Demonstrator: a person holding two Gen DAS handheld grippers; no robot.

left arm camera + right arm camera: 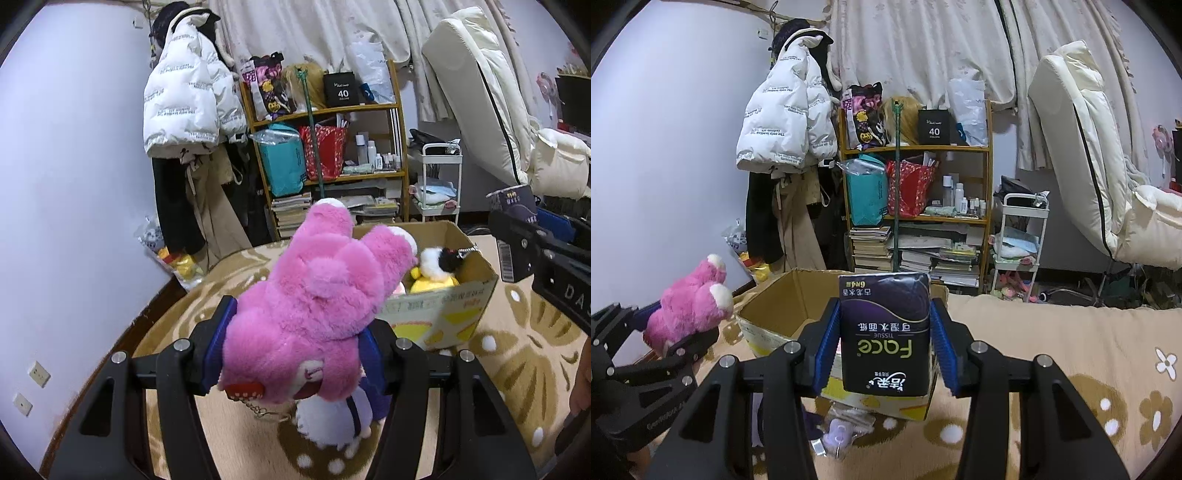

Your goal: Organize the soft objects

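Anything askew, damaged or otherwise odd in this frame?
Two things. The pink plush toy hangs head-down in the left hand-held gripper, and the dark tissue pack sits upside down in the right hand-held gripper. The brown cardboard box looks worn along its rim.

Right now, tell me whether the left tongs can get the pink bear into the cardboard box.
Probably yes. The left tongs grip the pink bear just short of the open cardboard box. The toys inside leave room, and the right tongs with the tissue pack are off to the side.
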